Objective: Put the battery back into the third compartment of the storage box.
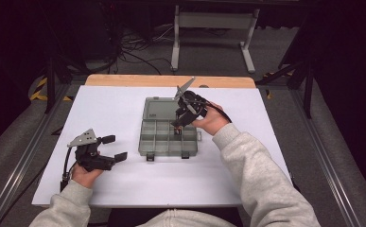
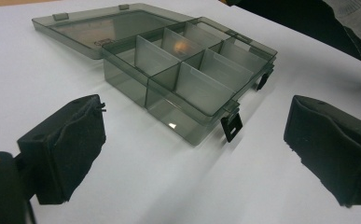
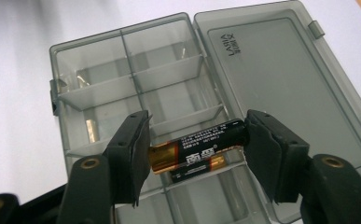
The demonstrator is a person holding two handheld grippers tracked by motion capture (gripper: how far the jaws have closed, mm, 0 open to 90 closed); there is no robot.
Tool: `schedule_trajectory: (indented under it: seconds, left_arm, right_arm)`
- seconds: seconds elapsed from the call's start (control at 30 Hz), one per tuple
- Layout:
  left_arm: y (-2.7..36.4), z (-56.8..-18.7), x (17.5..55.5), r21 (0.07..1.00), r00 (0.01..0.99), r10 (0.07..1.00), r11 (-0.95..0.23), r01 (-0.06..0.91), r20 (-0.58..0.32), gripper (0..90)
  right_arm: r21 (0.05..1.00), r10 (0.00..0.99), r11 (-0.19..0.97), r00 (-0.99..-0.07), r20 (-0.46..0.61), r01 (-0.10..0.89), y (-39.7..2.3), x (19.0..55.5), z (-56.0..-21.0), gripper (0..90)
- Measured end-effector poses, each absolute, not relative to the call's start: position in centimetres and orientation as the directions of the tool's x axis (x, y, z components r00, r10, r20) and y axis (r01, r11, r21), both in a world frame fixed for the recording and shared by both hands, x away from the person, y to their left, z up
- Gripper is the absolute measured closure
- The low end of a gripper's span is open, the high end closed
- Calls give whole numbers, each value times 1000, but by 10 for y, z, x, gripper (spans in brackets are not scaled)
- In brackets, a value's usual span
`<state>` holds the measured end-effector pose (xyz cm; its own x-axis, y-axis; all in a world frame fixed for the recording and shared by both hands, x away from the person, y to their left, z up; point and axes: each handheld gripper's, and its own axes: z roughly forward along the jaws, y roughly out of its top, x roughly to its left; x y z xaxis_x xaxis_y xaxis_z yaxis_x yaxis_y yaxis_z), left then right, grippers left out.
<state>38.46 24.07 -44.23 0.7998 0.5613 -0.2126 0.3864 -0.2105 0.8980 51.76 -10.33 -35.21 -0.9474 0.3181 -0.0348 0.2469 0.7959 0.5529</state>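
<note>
While your right gripper (image 3: pixel 194 149) clamps a battery (image 3: pixel 199 145) endwise above the open organizer box (image 1: pixel 169 142) mid-table, none looks stowed yet, and your left gripper (image 1: pixel 114 147) waits wide open near the left edge.

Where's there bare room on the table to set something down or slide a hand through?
The white table is bare left of the organizer box, between it and the left tongs, and along the near edge below the box. Right of the box, a bare strip runs to the table's edge. It's crowded over the box, where the right tongs hold a battery.
</note>
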Motion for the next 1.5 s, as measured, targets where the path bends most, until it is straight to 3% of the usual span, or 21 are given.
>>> schedule_trajectory:
  seconds: [1.5]
  left_arm:
    - [241, -442, 385, 897, 800, 561, -213, 386, -211, 59]
  right_arm:
    - [501, 328, 820, -945, -14, 277, -89, 528, -394, 419]
